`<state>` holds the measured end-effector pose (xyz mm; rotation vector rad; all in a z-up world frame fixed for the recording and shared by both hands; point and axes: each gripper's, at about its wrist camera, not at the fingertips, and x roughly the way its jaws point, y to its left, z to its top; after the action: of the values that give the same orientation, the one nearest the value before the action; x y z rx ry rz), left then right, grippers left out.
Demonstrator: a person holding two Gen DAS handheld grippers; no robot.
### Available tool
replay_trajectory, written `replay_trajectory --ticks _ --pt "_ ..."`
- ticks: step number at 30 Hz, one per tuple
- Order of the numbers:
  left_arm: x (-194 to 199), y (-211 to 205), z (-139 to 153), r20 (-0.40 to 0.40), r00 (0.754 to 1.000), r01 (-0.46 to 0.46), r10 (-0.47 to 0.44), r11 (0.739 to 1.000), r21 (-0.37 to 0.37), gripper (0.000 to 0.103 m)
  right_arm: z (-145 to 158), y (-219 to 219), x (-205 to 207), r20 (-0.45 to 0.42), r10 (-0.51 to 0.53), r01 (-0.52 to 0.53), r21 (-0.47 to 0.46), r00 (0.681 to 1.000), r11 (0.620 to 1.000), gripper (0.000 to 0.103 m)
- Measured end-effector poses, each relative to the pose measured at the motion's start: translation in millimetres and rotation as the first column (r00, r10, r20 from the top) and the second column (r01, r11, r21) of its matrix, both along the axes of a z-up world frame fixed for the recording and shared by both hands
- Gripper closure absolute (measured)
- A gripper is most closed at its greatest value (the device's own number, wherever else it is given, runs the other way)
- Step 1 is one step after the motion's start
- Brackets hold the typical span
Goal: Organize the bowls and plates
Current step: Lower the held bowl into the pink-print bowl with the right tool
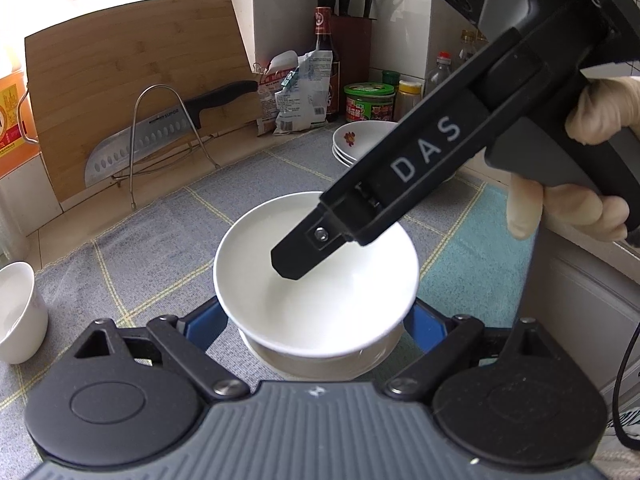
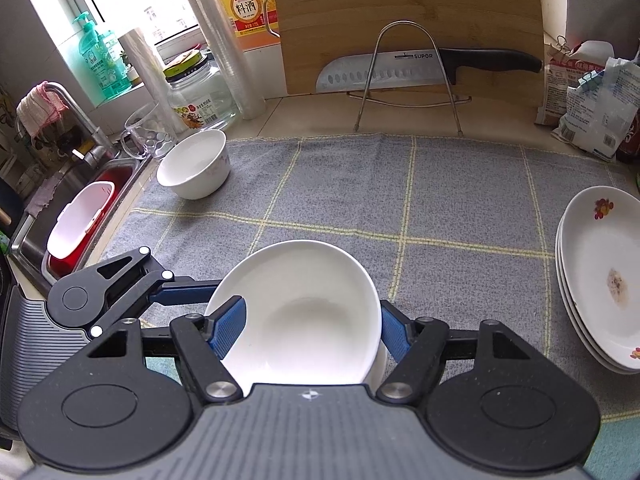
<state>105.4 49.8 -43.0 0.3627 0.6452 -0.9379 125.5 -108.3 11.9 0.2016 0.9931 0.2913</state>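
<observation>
White bowl [image 2: 296,312] nested on another bowl [image 1: 320,364] on grey mat [image 2: 440,208], pinched by right gripper [image 2: 308,332], tilted down. Left gripper [image 1: 316,320] spread wide around lower bowl. Plate stack [image 2: 600,276] right, spare bowl [image 2: 194,164] far left.

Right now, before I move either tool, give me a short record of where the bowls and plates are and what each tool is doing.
upper bowl: white, tilted, sitting in the lower bowl
lower bowl: white, on the checked mat
right tool: shut on the upper bowl
left tool: fingers either side of the stacked bowls, contact hidden
spare bowl: upright, alone at the mat's far left corner
plates: stacked at the mat's right edge, flower print, top one stained
</observation>
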Motion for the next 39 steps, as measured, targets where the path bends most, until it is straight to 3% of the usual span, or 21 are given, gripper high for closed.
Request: replay_trajectory --ticks 30,32,34,39 --pt "6 -4 -4 -0.037 0.999 -0.005 0.006 0.999 0.033 0.009 -13 -1 4 -0.026 0.005 -0.005 -0.001 1.000 1.000 0.027" --pt "5 -4 -5 -0.031 1.000 0.001 0.000 1.000 0.031 0.008 -13 0 4 -0.021 0.007 -0.007 -0.007 1.000 1.000 0.022" --pt "5 -4 -4 -0.034 0.999 0.003 -0.002 1.000 0.028 0.007 -11 0 3 -0.009 0.012 -0.012 0.004 1.000 1.000 0.010" --pt "5 2 -2 -0.037 0.999 0.006 -0.005 1.000 0.025 0.006 -6 1 4 0.013 0.015 -0.015 -0.006 1.000 1.000 0.004"
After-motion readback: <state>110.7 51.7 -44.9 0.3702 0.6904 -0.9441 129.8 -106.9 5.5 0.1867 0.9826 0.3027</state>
